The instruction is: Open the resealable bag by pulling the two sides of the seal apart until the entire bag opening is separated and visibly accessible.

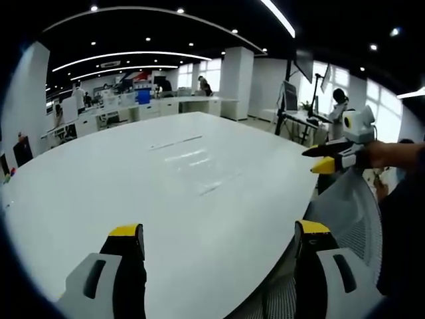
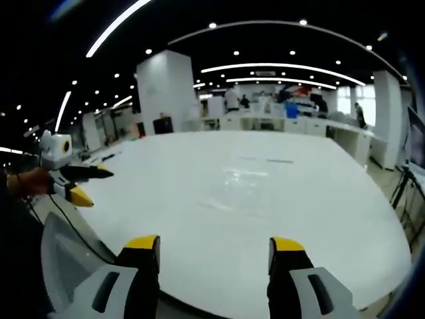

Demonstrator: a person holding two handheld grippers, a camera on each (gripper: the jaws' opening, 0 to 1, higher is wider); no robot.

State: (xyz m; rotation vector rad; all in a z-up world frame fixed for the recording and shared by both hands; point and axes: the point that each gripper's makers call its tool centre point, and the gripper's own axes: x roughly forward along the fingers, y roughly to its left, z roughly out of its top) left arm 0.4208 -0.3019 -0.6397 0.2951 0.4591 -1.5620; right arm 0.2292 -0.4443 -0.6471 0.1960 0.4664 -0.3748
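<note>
- Looking along my left gripper [image 1: 219,242], I find its jaws spread wide over the near edge of the white table [image 1: 166,186]. A faint clear sheet, perhaps the resealable bag [image 1: 192,159], lies ahead toward the table's middle. My right gripper [image 1: 317,159] hangs off to the side.
- From my right gripper [image 2: 216,249], also released and empty, that same glint [image 2: 249,179] sits ahead; which arm is nearer I cannot tell. My left gripper [image 2: 99,183] shows parted.

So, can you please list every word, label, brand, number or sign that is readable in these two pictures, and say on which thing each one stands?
No text can be read in either view.
White table: bare surface, no print visible.
Left gripper and right gripper: yellow-tipped fingers, no marking visible.
Background desks and red and blue items: too small and blurred to read, if they carry text at all.
</note>
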